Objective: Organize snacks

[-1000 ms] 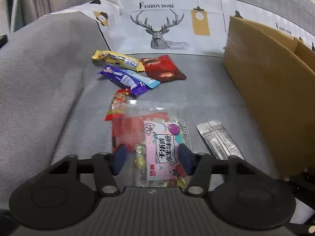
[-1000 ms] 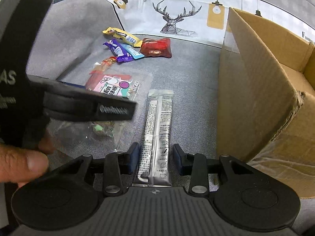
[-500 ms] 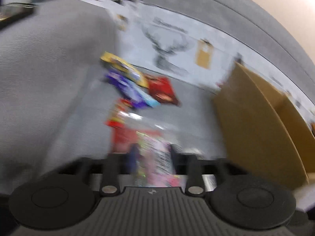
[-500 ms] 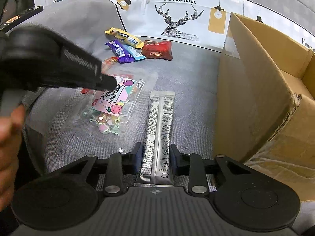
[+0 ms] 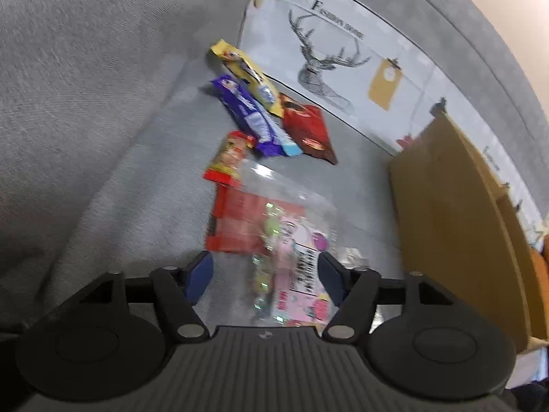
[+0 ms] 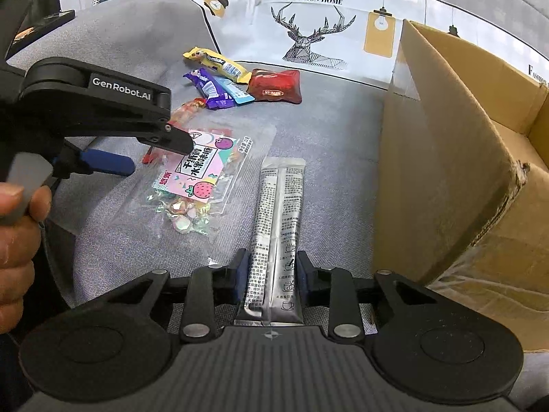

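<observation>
lying on a grey woven sofa seat are seven snack packs, counted as follows. one flat silver foil stick sachet, long and rectangular with black print, is found at the near edge, just beside the cardboard box. one clear crinkled plastic candy bag with a pink label is seen to its left, small wrapped sweets showing through the film. one flat red packet is partly covered by that bag. one slim red-and-yellow wrapper is noted just beyond it. further back, three glossy packs are grouped touching one another: one yellow bar, one purple bar with a light blue end, and one dark red pillow-shaped pouch.

the box is of brown corrugated board, open at the top, with a torn corner. one printed cushion with a stag drawing is set against the sofa back.

the right gripper is observed with its blue-padded fingers clenched on the near end of the silver sachet. the left gripper is seen above the candy bag, its fingers released and standing wide, having just been opening; the bag lies between them and whether the right pad touches it cannot be told. the left-wrist view is blurred. a person's hand is seen on the left gripper's handle.
</observation>
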`<action>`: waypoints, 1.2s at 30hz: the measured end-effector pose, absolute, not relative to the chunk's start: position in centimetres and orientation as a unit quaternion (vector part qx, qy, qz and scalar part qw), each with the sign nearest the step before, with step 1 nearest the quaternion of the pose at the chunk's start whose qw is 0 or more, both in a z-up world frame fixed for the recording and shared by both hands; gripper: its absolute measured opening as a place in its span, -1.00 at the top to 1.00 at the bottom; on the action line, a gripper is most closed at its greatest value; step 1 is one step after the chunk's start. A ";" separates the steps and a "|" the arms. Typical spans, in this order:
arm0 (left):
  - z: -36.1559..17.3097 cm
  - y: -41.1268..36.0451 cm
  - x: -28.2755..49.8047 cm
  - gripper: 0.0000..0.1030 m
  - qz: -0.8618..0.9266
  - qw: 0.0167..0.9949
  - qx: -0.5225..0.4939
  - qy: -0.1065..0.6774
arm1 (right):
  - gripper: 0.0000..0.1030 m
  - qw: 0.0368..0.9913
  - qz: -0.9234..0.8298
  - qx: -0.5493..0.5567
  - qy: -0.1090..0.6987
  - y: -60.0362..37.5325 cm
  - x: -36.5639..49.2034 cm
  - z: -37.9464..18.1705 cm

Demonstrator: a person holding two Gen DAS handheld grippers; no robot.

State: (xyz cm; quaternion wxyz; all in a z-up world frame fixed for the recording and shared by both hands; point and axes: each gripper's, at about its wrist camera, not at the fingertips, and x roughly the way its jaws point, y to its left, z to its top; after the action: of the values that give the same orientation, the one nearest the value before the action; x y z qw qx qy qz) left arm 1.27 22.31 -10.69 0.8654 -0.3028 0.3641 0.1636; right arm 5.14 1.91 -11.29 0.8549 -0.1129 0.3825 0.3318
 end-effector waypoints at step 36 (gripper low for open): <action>-8.0 20.2 0.7 -0.30 -0.009 0.880 -0.363 0.306 | 0.39 0.856 0.328 -0.110 0.385 2.2 5.1 -11.3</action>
State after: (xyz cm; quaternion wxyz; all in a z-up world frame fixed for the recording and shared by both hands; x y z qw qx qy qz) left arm 0.73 20.17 -7.96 0.8801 -0.3631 0.3058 -0.0090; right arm 5.14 2.24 -11.27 0.8558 -0.1099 0.3847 0.3280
